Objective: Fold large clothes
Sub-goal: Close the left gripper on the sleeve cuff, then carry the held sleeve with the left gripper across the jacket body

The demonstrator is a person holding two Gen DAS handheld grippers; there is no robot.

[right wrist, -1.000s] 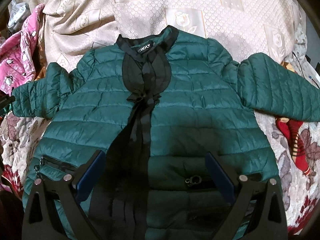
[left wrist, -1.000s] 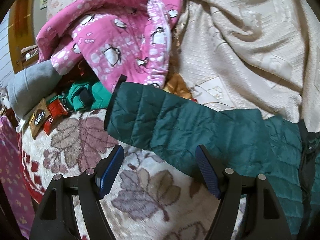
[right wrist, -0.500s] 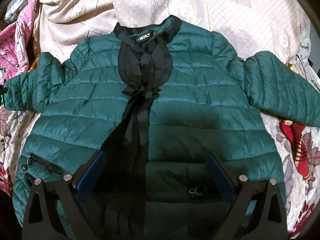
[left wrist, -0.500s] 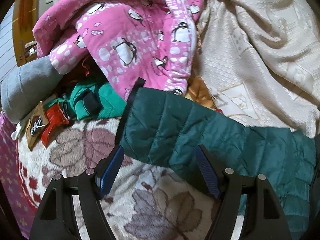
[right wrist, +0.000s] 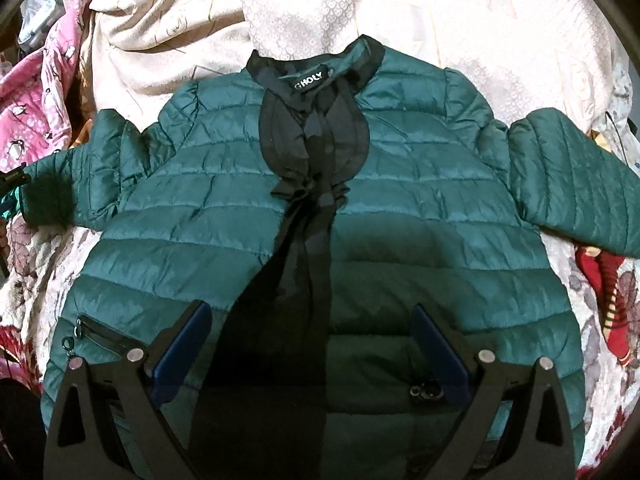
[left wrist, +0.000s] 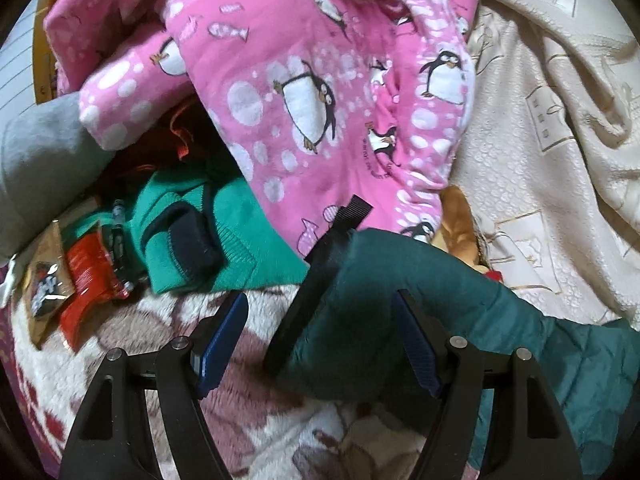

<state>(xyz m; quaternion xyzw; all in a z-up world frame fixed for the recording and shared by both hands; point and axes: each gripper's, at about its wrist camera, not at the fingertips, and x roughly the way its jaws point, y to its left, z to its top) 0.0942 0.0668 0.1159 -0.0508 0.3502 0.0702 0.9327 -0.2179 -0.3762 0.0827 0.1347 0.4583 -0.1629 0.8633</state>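
The green quilted jacket (right wrist: pixel 400 216) lies front-up and spread flat on a bed, over a cream bedspread (right wrist: pixel 320 8) at the collar end and a floral blanket (right wrist: pixel 36 264) at the hem end. Only the right wrist view shows it whole: black collar with a label, black ruffled placket (right wrist: pixel 312 168) running down the middle, both sleeves stretched out sideways, a zip pocket (right wrist: pixel 94 330) near the hem on the picture's left and a small metal ring pull (right wrist: pixel 426 392) low on the other side.

The left wrist view shows only one sleeve (left wrist: pixel 420 312), seen close, with its black-trimmed cuff (left wrist: pixel 308 292) lying on the floral blanket (left wrist: pixel 280 432). That view alone shows the heap just beyond the cuff: a pink penguin-print fleece (left wrist: pixel 304 92), a bright green knit (left wrist: pixel 236 252), a grey cushion (left wrist: pixel 40 168) and red and brown packets (left wrist: pixel 86 280). In the right wrist view only an edge of the pink fleece (right wrist: pixel 28 120) appears, and a red patterned cloth (right wrist: pixel 604 300) lies beside the other sleeve.

The left hand-held gripper (left wrist: pixel 320 340) points along the blanket, spread wide, with the cuff end of the sleeve between its blue pads (left wrist: pixel 222 340); neither pad presses the fabric. The right hand-held gripper (right wrist: pixel 312 356) hovers over the lower front of the jacket, facing the collar, also spread wide and holding nothing.
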